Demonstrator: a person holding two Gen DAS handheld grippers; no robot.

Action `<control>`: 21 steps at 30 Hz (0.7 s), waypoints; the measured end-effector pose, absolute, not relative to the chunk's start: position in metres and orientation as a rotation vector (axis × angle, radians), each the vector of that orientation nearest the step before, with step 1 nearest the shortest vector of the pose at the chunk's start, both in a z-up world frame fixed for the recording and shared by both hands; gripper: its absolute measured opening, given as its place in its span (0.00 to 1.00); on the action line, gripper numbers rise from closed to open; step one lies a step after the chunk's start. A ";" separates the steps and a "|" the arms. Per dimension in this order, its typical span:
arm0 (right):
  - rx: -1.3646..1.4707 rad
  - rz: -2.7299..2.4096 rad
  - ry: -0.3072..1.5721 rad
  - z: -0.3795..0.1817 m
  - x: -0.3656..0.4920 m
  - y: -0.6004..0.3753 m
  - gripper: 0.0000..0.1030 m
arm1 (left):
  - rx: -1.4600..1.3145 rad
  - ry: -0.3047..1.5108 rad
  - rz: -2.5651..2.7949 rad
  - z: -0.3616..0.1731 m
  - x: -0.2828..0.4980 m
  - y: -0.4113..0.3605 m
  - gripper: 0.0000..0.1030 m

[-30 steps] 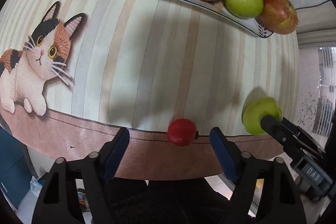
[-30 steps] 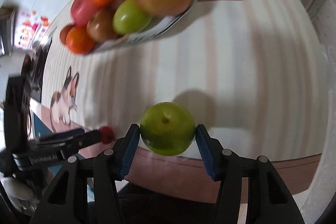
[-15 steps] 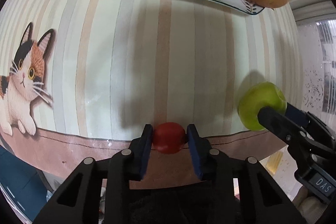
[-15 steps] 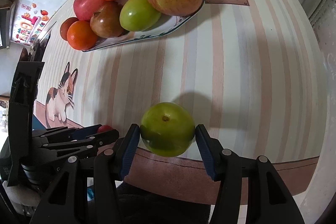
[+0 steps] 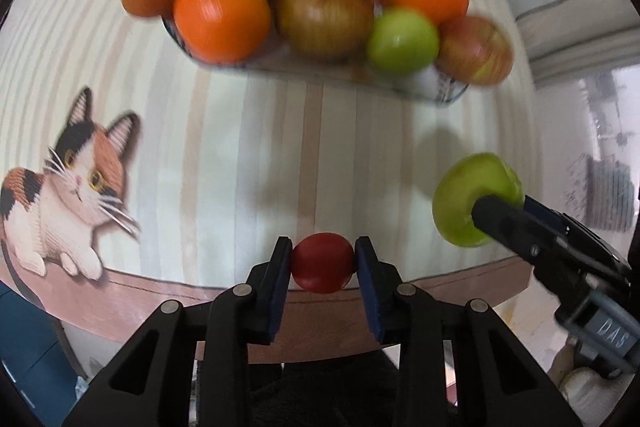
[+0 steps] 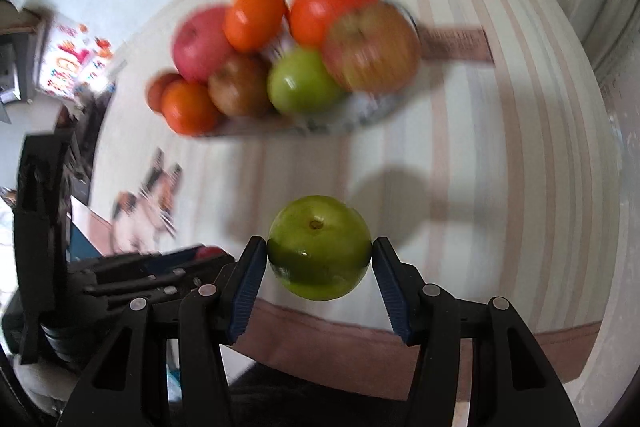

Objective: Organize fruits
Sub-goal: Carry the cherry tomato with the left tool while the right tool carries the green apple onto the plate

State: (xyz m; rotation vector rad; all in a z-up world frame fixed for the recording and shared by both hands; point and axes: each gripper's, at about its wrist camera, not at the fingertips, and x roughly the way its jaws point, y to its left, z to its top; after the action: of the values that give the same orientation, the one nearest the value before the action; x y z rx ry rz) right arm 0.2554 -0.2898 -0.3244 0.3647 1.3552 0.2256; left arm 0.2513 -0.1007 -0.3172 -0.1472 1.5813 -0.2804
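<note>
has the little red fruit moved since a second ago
Yes. The small red fruit, then lying at the tablecloth's brown border, is now gripped and lifted in the left gripper.

A small red fruit (image 5: pixel 322 262), round and glossy, sits pinched between blue pads, well short of the fruit plate (image 5: pixel 444 89). To its right, a green apple (image 6: pixel 319 247), stem dimple up, is likewise clamped off the desk. The plate, blurred, is heaped with oranges, red and russet apples and one green apple (image 5: pixel 402 40).
</note>
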 end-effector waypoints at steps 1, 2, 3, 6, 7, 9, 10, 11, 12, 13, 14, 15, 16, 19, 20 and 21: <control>0.375 0.235 1.337 -0.316 0.263 -0.290 0.56 | -0.160 1.569 -0.283 -0.310 0.256 -0.099 0.29; 0.384 0.242 1.320 -0.309 0.271 -0.290 0.56 | -0.175 1.555 -0.285 -0.302 0.261 -0.096 0.29; 0.395 0.249 1.300 -0.301 0.280 -0.290 0.56 | -0.185 1.542 -0.284 -0.294 0.268 -0.092 0.29; 0.401 0.259 1.259 -0.284 0.309 -0.288 0.56 | -0.205 1.498 -0.278 -0.275 0.285 -0.086 0.29; 0.392 0.262 1.251 -0.280 0.320 -0.288 0.56 | -0.205 1.486 -0.273 -0.270 0.288 -0.084 0.29; 0.385 0.256 1.237 -0.275 0.338 -0.285 0.56 | -0.215 1.466 -0.264 -0.261 0.299 -0.084 0.29; 0.374 0.257 1.238 -0.274 0.350 -0.283 0.56 | -0.214 1.459 -0.259 -0.258 0.303 -0.081 0.29; 0.370 0.254 1.242 -0.274 0.359 -0.282 0.56 | -0.214 1.454 -0.254 -0.256 0.307 -0.080 0.29; 0.366 0.252 1.245 -0.275 0.366 -0.279 0.56 | -0.217 1.453 -0.251 -0.257 0.310 -0.077 0.29; 0.357 0.254 1.251 -0.276 0.374 -0.278 0.56 | -0.220 1.453 -0.248 -0.255 0.313 -0.078 0.29; 0.349 0.246 1.256 -0.278 0.380 -0.276 0.56 | -0.221 1.451 -0.245 -0.256 0.316 -0.078 0.29; 0.336 0.242 1.263 -0.279 0.386 -0.275 0.56 | -0.221 1.451 -0.244 -0.261 0.325 -0.087 0.29; 0.327 0.235 1.272 -0.282 0.393 -0.276 0.56 | -0.225 1.453 -0.246 -0.261 0.328 -0.086 0.29; 0.332 0.232 1.280 -0.283 0.402 -0.278 0.56 | -0.231 1.453 -0.249 -0.262 0.332 -0.088 0.29; 0.326 0.224 1.283 -0.283 0.404 -0.279 0.56 | -0.234 1.454 -0.253 -0.263 0.333 -0.090 0.29; 0.319 0.218 1.284 -0.283 0.407 -0.279 0.56 | -0.234 1.456 -0.255 -0.264 0.333 -0.092 0.29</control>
State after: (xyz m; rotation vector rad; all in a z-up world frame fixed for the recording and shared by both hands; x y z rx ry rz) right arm 0.4069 -0.2794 -0.2827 0.3192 1.2837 0.2183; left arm 0.3335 -0.0918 -0.2643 -0.2339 1.4557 -0.2554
